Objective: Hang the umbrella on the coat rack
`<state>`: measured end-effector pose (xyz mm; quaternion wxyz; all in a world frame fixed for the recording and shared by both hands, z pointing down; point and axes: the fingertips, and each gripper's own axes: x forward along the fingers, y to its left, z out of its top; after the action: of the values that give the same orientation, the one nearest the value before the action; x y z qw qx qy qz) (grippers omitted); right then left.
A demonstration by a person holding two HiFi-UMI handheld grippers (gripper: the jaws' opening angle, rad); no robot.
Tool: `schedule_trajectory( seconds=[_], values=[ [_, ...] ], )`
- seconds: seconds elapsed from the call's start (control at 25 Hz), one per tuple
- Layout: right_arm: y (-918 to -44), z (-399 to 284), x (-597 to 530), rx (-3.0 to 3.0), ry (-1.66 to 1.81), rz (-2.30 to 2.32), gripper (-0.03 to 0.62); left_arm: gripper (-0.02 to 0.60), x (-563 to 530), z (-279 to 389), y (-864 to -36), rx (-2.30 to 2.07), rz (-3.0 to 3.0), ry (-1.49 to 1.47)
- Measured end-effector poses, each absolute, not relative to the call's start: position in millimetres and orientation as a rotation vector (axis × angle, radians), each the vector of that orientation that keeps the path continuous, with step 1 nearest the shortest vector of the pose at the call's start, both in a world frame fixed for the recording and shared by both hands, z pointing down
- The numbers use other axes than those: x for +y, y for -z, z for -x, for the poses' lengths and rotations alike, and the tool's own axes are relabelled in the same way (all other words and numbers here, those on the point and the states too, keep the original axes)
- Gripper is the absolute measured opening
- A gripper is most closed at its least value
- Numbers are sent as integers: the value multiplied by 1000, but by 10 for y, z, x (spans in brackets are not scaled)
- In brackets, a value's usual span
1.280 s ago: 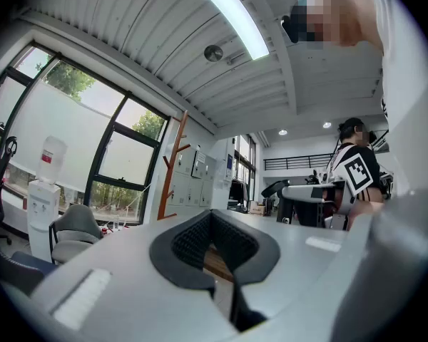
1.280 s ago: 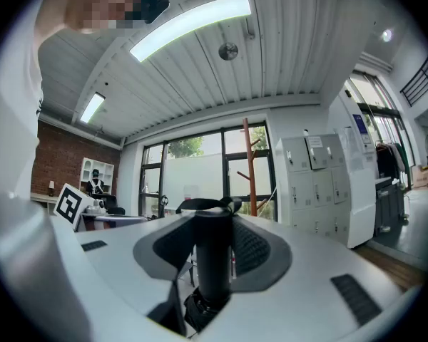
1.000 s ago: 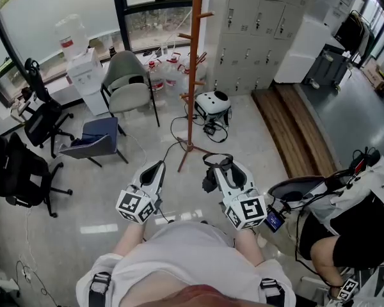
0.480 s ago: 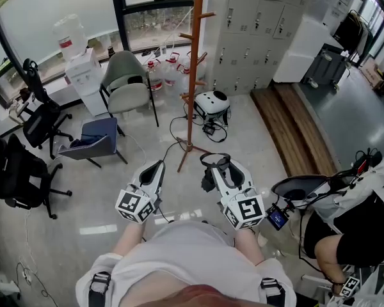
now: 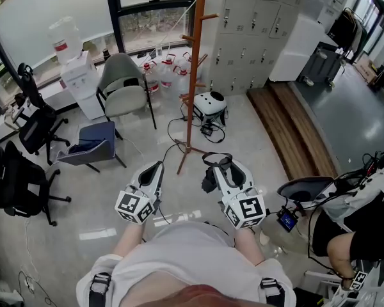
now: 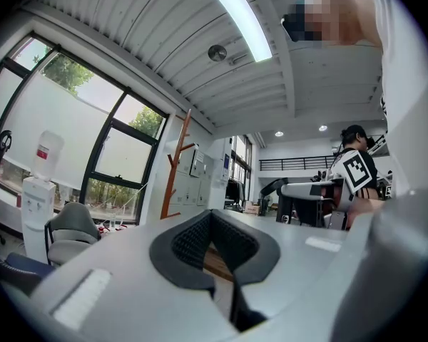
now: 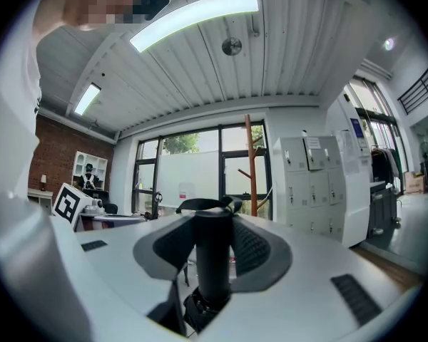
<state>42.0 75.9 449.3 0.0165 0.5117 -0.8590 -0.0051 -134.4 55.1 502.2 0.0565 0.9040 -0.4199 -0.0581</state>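
R gripper [image 5: 223, 166] barely shifted; fingers [image 7: 258, 251] clamp umbrella [image 7: 212, 262].

Glossy floor [image 5: 83, 200] with coat rack [image 5: 191, 94], grey chair [image 5: 125, 88], water dispenser [image 5: 77, 78]

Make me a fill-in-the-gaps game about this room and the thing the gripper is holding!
1. The right gripper has its jaws on a folded umbrella with a strap, and the umbrella's colour is ____.
2. The tall brown coat rack with pegs is made of ____.
3. The clear water bottle sits on top of the white water dispenser, which stands beside the big ____.

Missing words: black; wood; window.
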Motion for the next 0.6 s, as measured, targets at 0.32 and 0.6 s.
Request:
schedule_trajectory(
  seconds=[0.32,0.6],
  values=[
    [-4442,-254,668,-2625,42,-1663,150,9,384,1533,-5055,-1215,-2752,183],
    [-4466,-216,547,-2601,34,-1687,150,9,204,1585,-5109,-1180,-2747,185]
  ],
)
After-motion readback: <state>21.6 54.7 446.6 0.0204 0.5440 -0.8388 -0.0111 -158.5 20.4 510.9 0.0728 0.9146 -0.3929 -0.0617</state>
